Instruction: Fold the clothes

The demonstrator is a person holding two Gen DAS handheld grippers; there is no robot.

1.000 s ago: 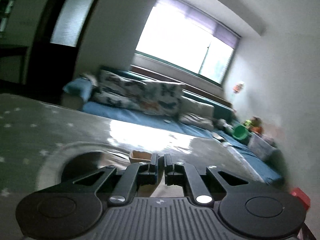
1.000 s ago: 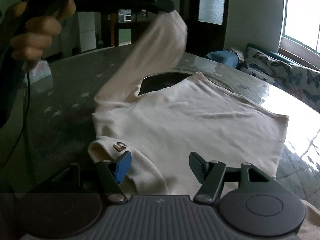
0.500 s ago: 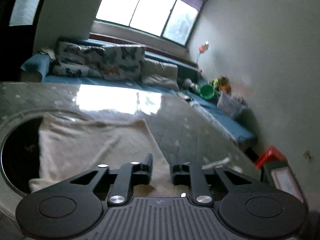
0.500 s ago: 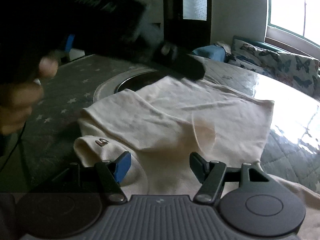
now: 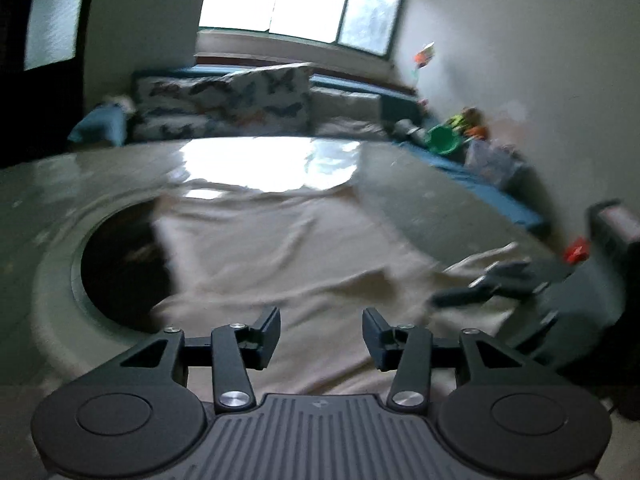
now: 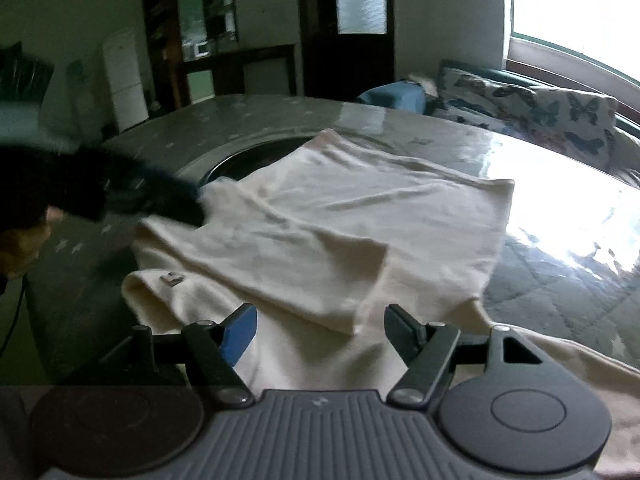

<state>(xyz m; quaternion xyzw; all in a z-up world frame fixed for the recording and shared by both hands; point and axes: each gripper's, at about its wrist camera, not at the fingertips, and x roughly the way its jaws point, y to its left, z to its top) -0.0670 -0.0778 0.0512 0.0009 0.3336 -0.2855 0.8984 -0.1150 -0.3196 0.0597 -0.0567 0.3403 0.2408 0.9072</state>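
A cream garment (image 6: pixel 340 220) lies spread on the grey star-patterned table (image 6: pixel 72 280), one sleeve folded across its body. Its collar with a small label (image 6: pixel 172 278) sits at the near left. My right gripper (image 6: pixel 320 320) hovers over the near edge of the cloth, its jaws opening with nothing pressed between the pads. In the right wrist view my left gripper (image 6: pixel 176 204) is a dark blur at the garment's left shoulder, and a hand (image 6: pixel 20 248) holds it. Its own view shows my left gripper (image 5: pixel 322 328) low over the cloth (image 5: pixel 280 248), jaws opening and empty.
A round dark recess (image 5: pixel 120 264) in the table lies partly under the garment's far left corner. Behind the table stands a sofa with butterfly cushions (image 5: pixel 224 104) under a bright window. A green bowl (image 5: pixel 442 140) and a red item (image 5: pixel 576 250) are at the right wall.
My left gripper came down from holding the sleeve up, let it go and opened. The sleeve now lies across the garment's body. My right gripper shifted a little and widened.
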